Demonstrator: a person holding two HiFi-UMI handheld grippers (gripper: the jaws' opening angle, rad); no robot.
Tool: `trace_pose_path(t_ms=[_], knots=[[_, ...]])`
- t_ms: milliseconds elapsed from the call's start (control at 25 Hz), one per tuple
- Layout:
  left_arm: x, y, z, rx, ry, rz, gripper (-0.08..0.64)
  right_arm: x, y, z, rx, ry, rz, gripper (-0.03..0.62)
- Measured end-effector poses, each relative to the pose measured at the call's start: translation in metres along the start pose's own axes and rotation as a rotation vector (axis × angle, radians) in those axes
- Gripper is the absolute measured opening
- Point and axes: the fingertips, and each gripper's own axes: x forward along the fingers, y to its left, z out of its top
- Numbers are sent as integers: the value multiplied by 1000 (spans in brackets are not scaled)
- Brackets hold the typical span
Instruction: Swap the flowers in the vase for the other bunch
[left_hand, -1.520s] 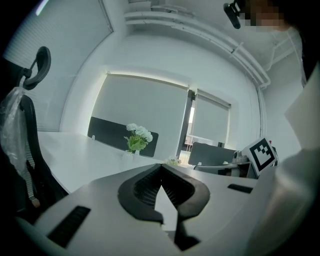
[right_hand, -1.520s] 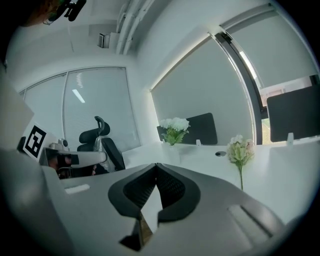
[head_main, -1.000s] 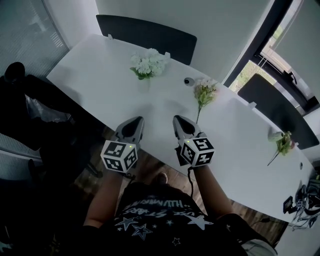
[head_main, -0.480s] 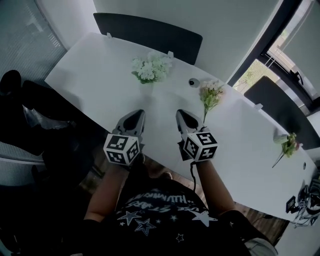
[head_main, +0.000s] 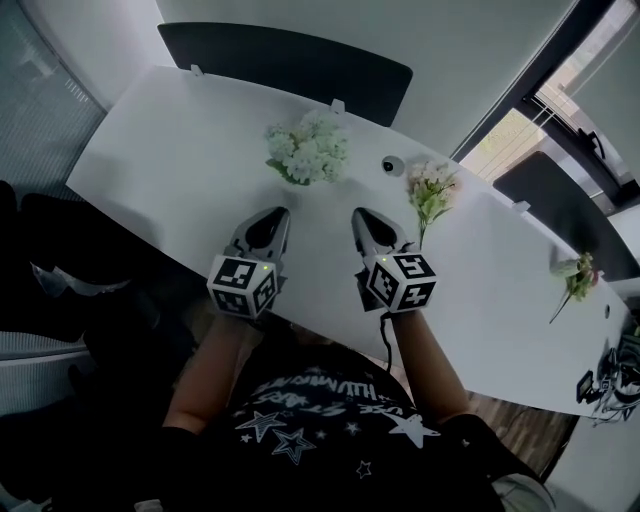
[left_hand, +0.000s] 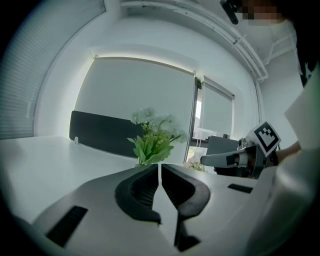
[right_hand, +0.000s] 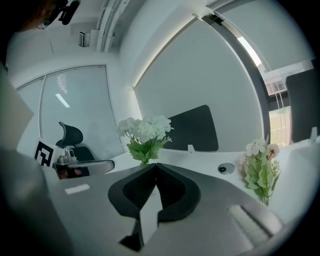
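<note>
Head view: left gripper and right gripper side by side over near edge of white surface. White bunch upright just beyond them; pink bunch apart, to its right.
Left gripper view: fingers pressed together, empty.
Right gripper view: fingers together, nothing held.

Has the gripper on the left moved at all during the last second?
Yes. The left gripper has gone forward across the white table and now sits nearer the white flowers than it did before.
</note>
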Motion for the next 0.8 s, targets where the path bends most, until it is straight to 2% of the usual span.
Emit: trace_pose_path(t_ms=[200,280,400,600,720,800], knots=[[13,18,-8,38,-7,-91,14,24,0,-5,9,12,-33,2],[18,19,-7,42,-2,-133,98,33,0,-8,12,19,-45,3],[26,26,-11,50,6,-158,151,43,1,-12,13,28,-68,2],[45,33,-25,123,28,-201,299,54,1,-18,19,43,-102,3],[56,37,-35,158,50,-219,336,60,0,-21,19,54,-122,3],[64,40,-39,149,57,-231,343,64,-2,-22,18,61,-135,3]])
